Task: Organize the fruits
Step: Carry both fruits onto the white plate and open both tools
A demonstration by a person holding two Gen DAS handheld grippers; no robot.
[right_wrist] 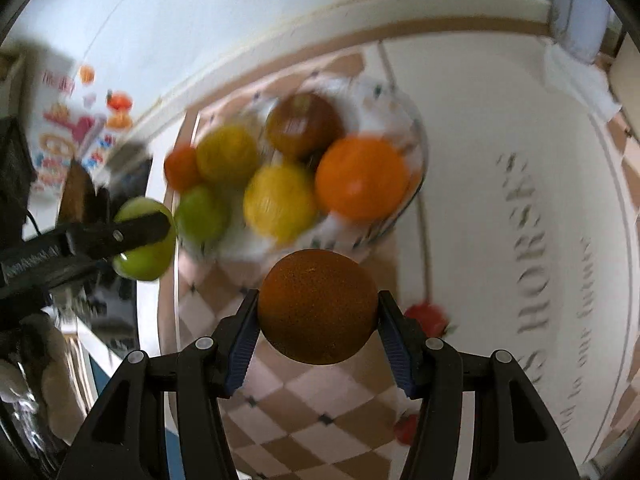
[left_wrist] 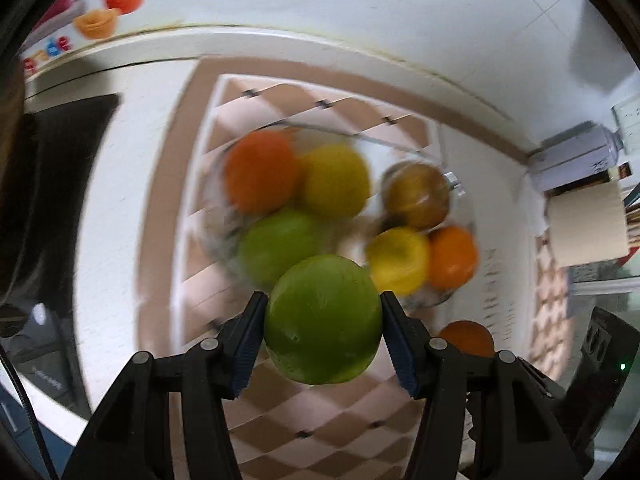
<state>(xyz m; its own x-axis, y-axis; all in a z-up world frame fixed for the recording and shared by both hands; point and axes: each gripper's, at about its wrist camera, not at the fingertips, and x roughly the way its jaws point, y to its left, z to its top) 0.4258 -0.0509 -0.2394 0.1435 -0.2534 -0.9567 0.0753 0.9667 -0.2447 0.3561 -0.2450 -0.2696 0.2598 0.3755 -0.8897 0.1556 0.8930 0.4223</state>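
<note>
In the left wrist view my left gripper [left_wrist: 323, 300] is shut on a green round fruit [left_wrist: 323, 320], lifted above the table. Below it, one glass bowl [left_wrist: 212, 216] holds an orange, a yellow and a green fruit. A second glass bowl [left_wrist: 460, 192] holds a brown, a yellow and an orange fruit. In the right wrist view my right gripper [right_wrist: 318, 300] is shut on a dark orange-brown fruit [right_wrist: 318, 306] above the checkered cloth. The left gripper with its green fruit [right_wrist: 144, 256] shows at the left of that view, beside the bowls.
The checkered tablecloth [right_wrist: 320, 392] has a white border with grey lettering [right_wrist: 528, 248]. Two small red items [right_wrist: 426, 318] lie on the cloth near my right gripper. A clear bottle [left_wrist: 576, 152] and a tan box [left_wrist: 588, 228] stand at the table's right. A dark object [left_wrist: 60, 184] lies at the left.
</note>
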